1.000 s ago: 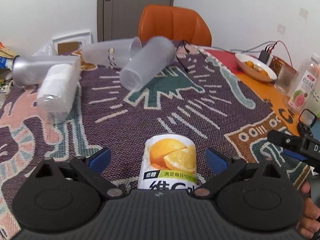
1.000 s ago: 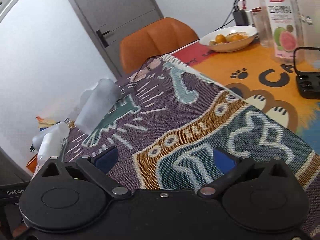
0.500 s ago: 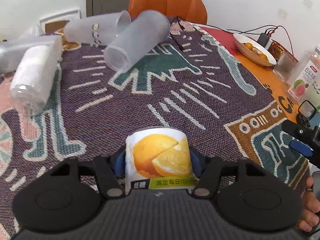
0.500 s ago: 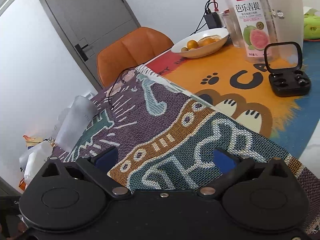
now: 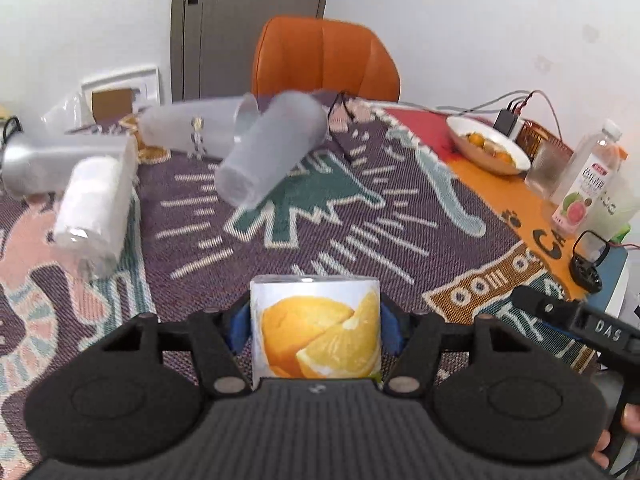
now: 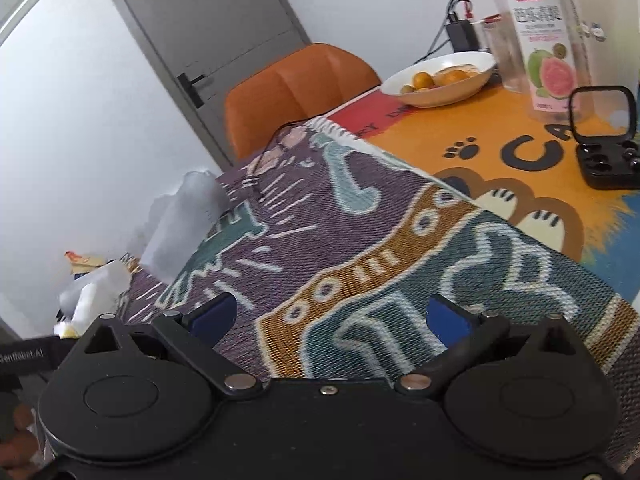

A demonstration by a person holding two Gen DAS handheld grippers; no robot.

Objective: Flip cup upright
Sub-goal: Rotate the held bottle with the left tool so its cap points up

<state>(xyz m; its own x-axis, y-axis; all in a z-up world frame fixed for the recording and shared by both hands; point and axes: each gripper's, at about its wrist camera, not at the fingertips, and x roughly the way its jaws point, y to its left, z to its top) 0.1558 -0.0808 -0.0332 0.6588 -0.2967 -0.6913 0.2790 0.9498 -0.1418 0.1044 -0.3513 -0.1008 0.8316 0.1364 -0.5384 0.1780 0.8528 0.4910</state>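
My left gripper [image 5: 314, 330] is shut on a white cup with an orange-fruit print [image 5: 316, 328], its blue pads pressing both sides. The cup is held above the patterned cloth [image 5: 360, 216]; its end faces away from me. My right gripper [image 6: 328, 316] is open and empty over the cloth [image 6: 360, 240] at the table's right front; it also shows at the right edge of the left wrist view [image 5: 576, 324].
Two frosted cups [image 5: 272, 160] [image 5: 192, 130], a clear cup with white paper [image 5: 94, 208] and a silver bottle [image 5: 52, 160] lie at the back left. A fruit bowl [image 5: 486, 146], a guava drink bottle [image 5: 584, 184], an earbud case [image 6: 606, 148] and an orange chair [image 5: 324, 60] are nearby.
My left gripper closed on the orange-print cup and lifted it, with the view tilting up. My right gripper stayed open and turned slightly.
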